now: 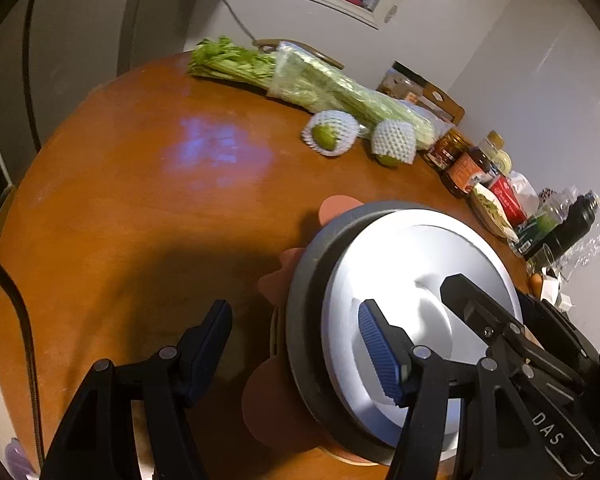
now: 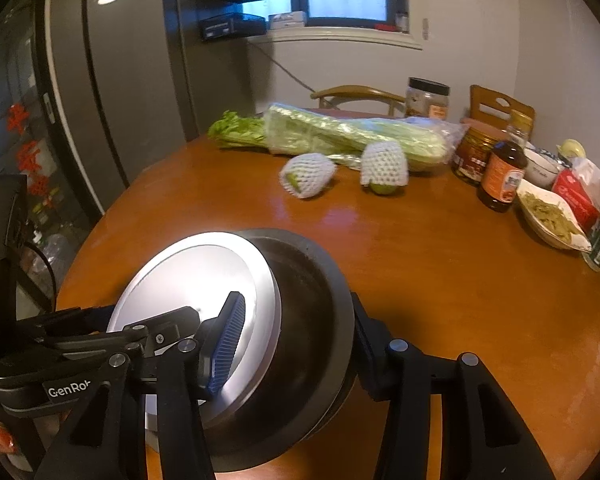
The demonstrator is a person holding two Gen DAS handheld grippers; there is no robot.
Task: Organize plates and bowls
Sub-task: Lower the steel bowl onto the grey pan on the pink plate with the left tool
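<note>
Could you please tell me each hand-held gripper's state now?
Left hand-held gripper: open, empty.
Right hand-held gripper: shut on white plate and dark bowl.

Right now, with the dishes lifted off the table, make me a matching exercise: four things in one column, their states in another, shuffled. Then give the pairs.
Things:
1. white plate
2. celery
3. green fruits
4. sauce bottle

States:
A. partly inside a clear plastic bag
B. wrapped in white foam netting
C. tilted up on edge against the dark bowl
D. standing upright, orange label facing the camera

Pairs: 1-C, 2-A, 3-B, 4-D
</note>
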